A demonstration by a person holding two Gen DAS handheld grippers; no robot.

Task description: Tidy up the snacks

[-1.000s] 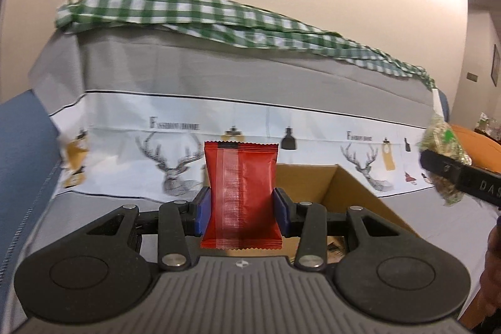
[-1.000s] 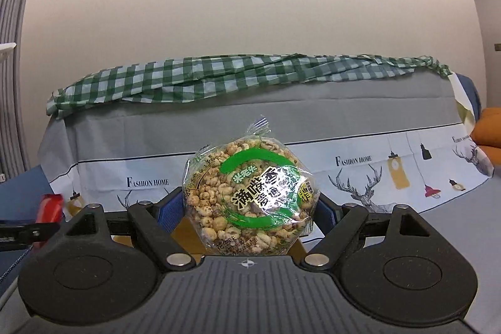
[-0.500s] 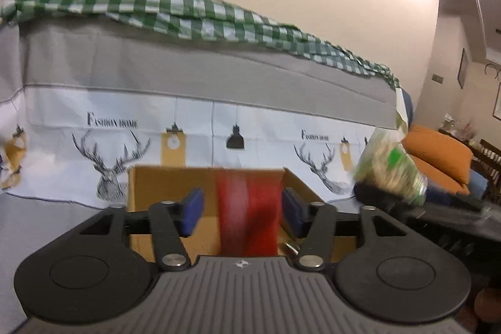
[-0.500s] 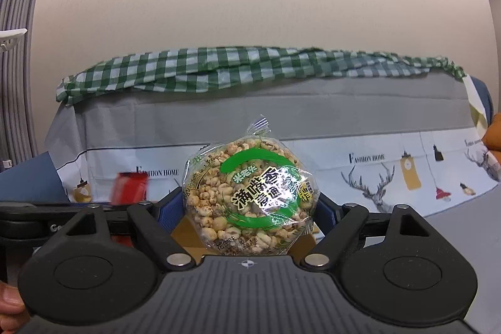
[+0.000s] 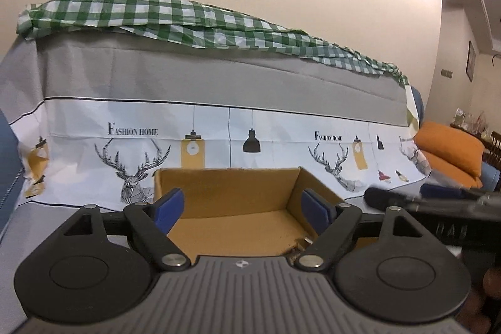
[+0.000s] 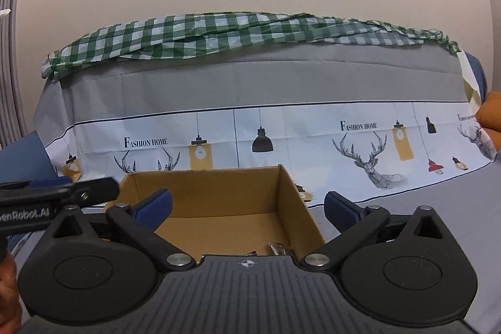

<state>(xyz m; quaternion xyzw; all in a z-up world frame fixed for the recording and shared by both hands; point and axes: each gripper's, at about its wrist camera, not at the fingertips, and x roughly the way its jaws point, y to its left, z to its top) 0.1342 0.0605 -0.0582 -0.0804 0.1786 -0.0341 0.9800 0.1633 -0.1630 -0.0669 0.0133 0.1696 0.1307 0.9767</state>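
Note:
An open brown cardboard box sits on the grey cloth-covered seat; it also shows in the right wrist view. My left gripper is open and empty above the box's near part. My right gripper is open and empty over the same box. Small bits of wrapper show at the box's near edge, the rest hidden by the gripper body. The red packet and the puffed-grain bag are out of sight. The right gripper's finger shows at the right of the left wrist view, the left gripper's at the left of the right wrist view.
A sofa back covered with grey and white deer-print cloth rises behind the box, with a green checked cloth along its top. An orange cushion lies far right. A blue armrest is at the left.
Both grippers have opened and let go: the red packet has left the left gripper and the puffed-grain bag the right. Both now sit over the box.

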